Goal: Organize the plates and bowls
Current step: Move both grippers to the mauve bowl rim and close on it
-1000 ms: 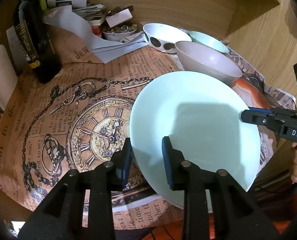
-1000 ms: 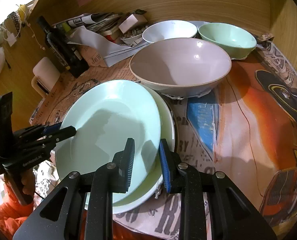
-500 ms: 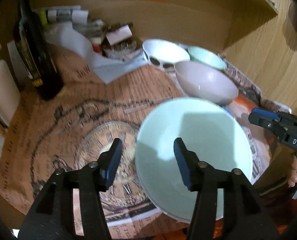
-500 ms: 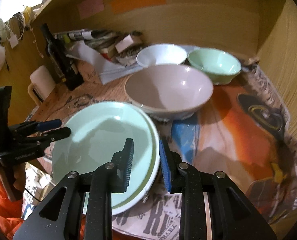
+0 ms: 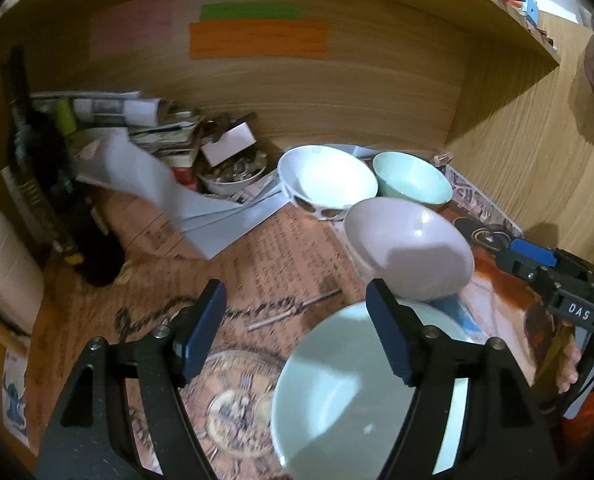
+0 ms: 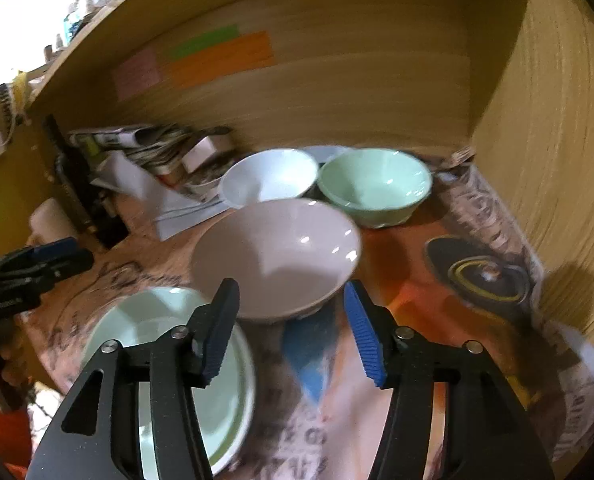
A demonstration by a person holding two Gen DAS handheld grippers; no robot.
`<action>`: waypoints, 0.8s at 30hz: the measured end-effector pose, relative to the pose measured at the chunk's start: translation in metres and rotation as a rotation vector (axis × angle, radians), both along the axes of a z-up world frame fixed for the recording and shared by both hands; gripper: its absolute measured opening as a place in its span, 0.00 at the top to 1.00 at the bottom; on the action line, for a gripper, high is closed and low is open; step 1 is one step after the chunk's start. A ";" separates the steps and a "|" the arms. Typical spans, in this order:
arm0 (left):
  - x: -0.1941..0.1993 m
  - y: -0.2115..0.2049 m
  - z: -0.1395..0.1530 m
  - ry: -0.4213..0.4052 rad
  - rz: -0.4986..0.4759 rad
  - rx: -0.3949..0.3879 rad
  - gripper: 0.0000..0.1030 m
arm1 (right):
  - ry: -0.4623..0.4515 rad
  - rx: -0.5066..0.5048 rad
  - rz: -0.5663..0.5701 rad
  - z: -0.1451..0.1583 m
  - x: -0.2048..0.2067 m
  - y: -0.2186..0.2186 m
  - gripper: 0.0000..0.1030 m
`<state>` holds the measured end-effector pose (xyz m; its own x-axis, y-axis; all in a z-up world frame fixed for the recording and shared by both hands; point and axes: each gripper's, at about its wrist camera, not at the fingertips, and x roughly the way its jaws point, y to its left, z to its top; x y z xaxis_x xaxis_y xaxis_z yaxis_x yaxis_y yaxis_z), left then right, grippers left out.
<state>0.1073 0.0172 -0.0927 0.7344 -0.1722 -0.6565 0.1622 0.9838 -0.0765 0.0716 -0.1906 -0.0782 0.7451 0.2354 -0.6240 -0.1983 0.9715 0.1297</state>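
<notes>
**Both grippers released above the stacked plates**

A pale green plate (image 5: 353,400) lies stacked on a second plate (image 6: 246,380) on the newspaper-covered table (image 5: 257,248). Just behind the stack sits a pinkish bowl (image 6: 277,252); behind that bowl, a white bowl (image 6: 271,180) and a green bowl (image 6: 375,184) stand side by side. The left hand-held gripper (image 5: 297,332) and right hand-held gripper (image 6: 293,332) have just been opening; both gape, holding nothing.

Bare printed paper (image 5: 281,256) at centre free to pass, three bowls (image 6: 275,254) crowding the right back, dark bottle (image 5: 45,184) and paper clutter (image 5: 165,132) blocking the left back
</notes>
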 end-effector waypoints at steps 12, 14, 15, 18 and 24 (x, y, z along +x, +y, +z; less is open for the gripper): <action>0.075 -0.032 -0.019 0.123 -0.075 0.005 0.29 | 0.070 0.007 -0.031 -0.017 0.041 -0.016 0.46; 0.083 -0.038 -0.024 0.144 -0.085 0.014 0.29 | 0.081 0.013 -0.032 -0.020 0.047 -0.018 0.46; 0.087 -0.042 -0.027 0.158 -0.093 0.020 0.29 | 0.090 0.016 -0.033 -0.022 0.050 -0.019 0.46; 0.097 -0.049 -0.037 0.193 -0.110 0.032 0.29 | 0.107 0.018 -0.033 -0.027 0.057 -0.020 0.46; 0.109 -0.054 -0.049 0.241 -0.130 0.028 0.29 | 0.154 0.044 -0.034 -0.038 0.069 -0.024 0.46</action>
<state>0.2160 -0.0370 -0.1417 0.5291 -0.2342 -0.8156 0.2678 0.9581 -0.1014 0.1410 -0.2150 -0.1163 0.6495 0.2415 -0.7210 -0.1403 0.9700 0.1985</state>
